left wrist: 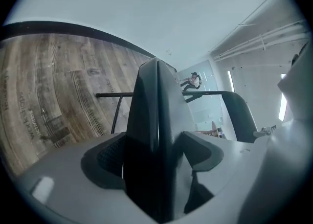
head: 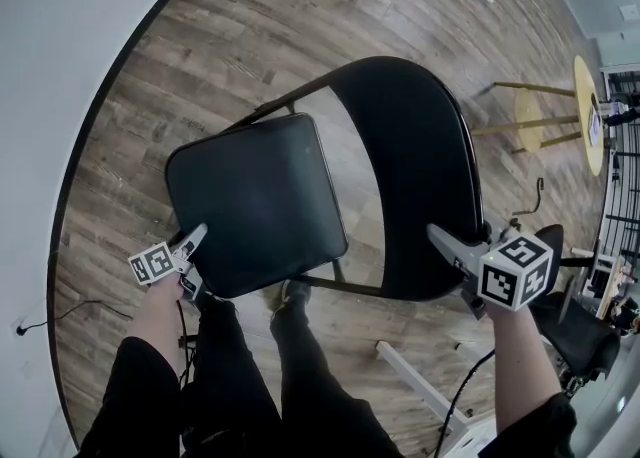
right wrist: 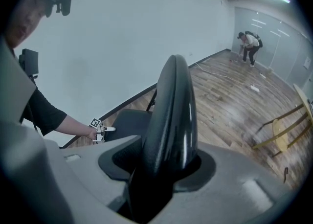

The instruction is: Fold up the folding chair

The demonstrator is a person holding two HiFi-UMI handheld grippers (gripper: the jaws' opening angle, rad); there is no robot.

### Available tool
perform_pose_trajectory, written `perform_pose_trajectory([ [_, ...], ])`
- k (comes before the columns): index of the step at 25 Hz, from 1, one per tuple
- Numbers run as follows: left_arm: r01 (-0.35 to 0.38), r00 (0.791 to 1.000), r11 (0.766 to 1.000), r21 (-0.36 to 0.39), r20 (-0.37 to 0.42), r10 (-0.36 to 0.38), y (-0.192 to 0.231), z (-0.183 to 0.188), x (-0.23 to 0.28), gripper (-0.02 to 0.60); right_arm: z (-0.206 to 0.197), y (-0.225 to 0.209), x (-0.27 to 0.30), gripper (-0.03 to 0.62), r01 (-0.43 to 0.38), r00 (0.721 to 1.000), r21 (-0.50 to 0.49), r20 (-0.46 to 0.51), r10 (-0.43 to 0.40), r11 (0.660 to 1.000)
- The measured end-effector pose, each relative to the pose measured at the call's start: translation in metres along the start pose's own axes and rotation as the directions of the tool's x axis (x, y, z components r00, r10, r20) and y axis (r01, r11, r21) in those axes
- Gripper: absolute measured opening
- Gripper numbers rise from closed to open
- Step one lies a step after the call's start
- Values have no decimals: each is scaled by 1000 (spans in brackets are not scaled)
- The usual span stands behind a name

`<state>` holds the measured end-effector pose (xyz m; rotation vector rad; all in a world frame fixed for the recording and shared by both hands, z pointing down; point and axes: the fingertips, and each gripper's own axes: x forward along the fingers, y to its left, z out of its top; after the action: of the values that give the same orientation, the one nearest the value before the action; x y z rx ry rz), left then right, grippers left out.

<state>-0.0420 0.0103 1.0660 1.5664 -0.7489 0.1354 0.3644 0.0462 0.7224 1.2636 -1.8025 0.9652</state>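
Observation:
The black folding chair stands unfolded on the wood floor, its seat at centre left and its curved backrest to the right. My left gripper is at the seat's near left corner. In the left gripper view the seat's edge fills the gap of that gripper, whose jaws are shut on it. My right gripper sits over the backrest's top rim. In the right gripper view the backrest runs upright between the pads of that gripper, clamped.
A white wall with a dark baseboard curves along the left. A yellow wooden stool lies on its side at the right, with dark equipment below it. My feet stand under the seat. A white bar lies near right. A distant person bends down.

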Motion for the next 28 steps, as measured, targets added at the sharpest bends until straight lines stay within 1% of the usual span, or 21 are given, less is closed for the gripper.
perform_pose_trajectory([
  [5,3,999,1000,-1,-51,-3,0,-4,-2,364,1,2,-1,176,-12,1000,16,5,12,1000],
  [9,22,998,1000,16,-53,-21,-4,-4,-1,364,3,0,-2,173,-11,1000,16,11,11,1000],
  [17,55,996,998,13,-76,-54,-11,-8,-7,337,5,7,-10,155,-25,999,26,23,24,999],
  [21,49,995,999,6,-89,-48,-17,-11,-10,331,8,16,-14,149,-18,1000,18,19,18,1000],
  [28,29,996,1000,-5,-88,-30,-31,-16,-17,320,14,27,-20,138,-15,1000,8,12,15,1000],
])
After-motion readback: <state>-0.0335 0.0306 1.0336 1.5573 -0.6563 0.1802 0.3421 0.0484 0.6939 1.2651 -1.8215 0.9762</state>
